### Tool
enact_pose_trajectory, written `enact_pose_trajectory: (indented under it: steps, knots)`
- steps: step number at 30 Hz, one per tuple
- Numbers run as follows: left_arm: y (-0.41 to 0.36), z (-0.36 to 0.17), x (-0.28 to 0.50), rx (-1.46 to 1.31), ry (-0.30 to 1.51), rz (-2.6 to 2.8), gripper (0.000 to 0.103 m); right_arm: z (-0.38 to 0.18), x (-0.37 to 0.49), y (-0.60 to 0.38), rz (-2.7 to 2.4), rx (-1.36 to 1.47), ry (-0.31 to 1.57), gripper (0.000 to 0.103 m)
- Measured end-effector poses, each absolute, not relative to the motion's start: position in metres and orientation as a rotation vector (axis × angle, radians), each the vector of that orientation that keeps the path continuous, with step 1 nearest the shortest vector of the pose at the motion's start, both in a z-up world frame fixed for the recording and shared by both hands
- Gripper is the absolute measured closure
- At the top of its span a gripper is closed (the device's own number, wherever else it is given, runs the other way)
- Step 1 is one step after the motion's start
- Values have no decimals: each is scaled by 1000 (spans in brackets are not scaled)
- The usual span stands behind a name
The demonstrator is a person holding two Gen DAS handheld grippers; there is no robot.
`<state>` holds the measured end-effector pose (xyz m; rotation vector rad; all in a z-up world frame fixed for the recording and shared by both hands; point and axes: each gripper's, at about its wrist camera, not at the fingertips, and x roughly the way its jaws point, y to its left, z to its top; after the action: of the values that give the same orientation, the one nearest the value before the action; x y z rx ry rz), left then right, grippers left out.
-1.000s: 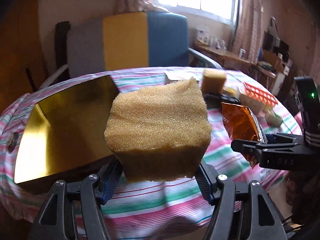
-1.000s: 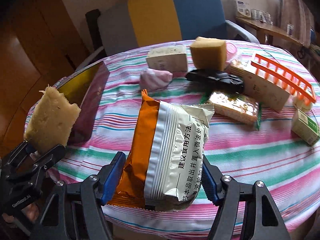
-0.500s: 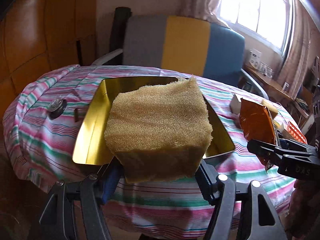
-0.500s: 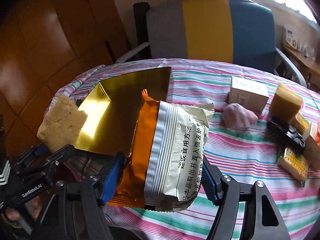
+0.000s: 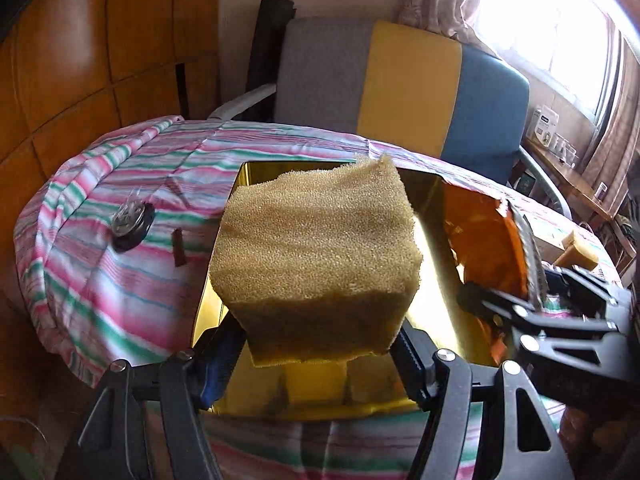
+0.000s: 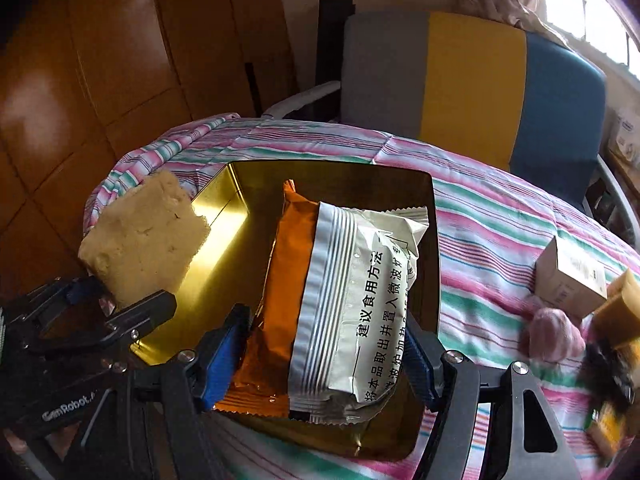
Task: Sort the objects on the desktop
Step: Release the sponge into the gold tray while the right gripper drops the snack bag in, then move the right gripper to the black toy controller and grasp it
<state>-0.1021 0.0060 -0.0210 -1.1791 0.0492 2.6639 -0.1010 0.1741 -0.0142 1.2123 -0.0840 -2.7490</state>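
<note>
Left gripper point(image 5: 320, 344) clenches a sponge point(image 5: 316, 256), right gripper point(image 6: 328, 364) a snack packet point(image 6: 344, 300), both above the gold tray point(image 6: 224, 216), sponge at nine o'clock.

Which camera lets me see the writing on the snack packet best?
The right wrist view: the snack packet faces it, printed white side up. The left wrist view shows only its orange edge, held in the right gripper.
</note>
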Motion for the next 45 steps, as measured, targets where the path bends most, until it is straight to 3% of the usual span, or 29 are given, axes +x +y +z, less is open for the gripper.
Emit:
enact_pose_trajectory:
  steps: [12,23,35,45]
  knots:
    - [-2,-23,-149,-1156,51,2668,22,-13,-119,179,-2768,1205,-126,26]
    - [-5,-11,-92,-1121,10,2672,22,-16,-77,200,-2763,1196,-261,25]
    - [75,0,-26,-1052,168,2526,22,-32,6,286,-2901,1271,-489,18]
    - [158,-39,4,-1146,314,2239,22,-53,86,390,-3068,1323,-777,14]
